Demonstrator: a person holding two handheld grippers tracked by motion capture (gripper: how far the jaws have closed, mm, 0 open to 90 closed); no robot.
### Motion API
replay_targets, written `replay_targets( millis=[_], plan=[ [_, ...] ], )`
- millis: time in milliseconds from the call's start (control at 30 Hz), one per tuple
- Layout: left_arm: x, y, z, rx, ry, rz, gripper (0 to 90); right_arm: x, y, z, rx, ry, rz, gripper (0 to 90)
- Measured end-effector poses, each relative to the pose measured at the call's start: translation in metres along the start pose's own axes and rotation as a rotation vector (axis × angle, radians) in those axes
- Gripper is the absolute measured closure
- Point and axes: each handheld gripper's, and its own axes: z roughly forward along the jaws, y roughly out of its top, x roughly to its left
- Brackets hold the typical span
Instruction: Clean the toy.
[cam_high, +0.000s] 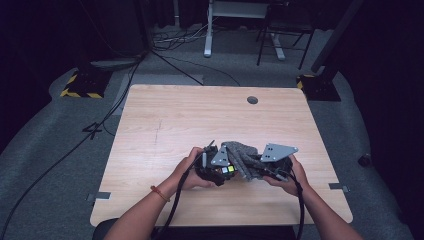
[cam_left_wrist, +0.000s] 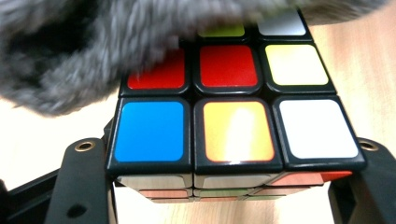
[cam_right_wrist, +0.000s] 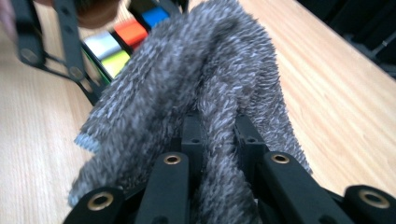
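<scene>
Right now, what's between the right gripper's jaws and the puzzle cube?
The grey fuzzy cloth. In the right gripper view the right gripper pinches it, and it drapes forward onto the puzzle cube, which the left gripper holds.

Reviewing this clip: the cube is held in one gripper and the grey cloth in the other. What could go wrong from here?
1. The left gripper holds the multicoloured puzzle cube only near its bottom edge, so pressure from wiping might tip or twist it loose.
2. The fuzzy grey cloth is bunched between the right gripper jaws; a loose fold could snag on the cube's corners or slip out.
</scene>
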Motion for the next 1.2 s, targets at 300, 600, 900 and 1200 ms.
replay_targets(
  millis=[300, 600, 900, 1200],
  plan=[
    [-0.011, 0.007, 0.021, 0.069, -0.001, 0.008, 33.9, 0.032, 0.022, 0.008, 0.002, 0.054, -0.114, 78.0],
    [-0.011, 0.005, 0.016, 0.072, -0.012, 0.015, 33.9, 0.020, 0.018, 0.009, 0.027, -0.013, -0.091, 78.2],
    [-0.010, 0.004, 0.010, 0.060, -0.016, 0.013, 33.9, 0.018, 0.011, 0.000, 0.029, -0.023, -0.098, 78.5],
    [-0.015, 0.007, 0.018, 0.073, -0.023, 0.014, 33.9, 0.042, 0.029, 0.011, 0.007, 0.036, -0.164, 78.3]
  ],
)
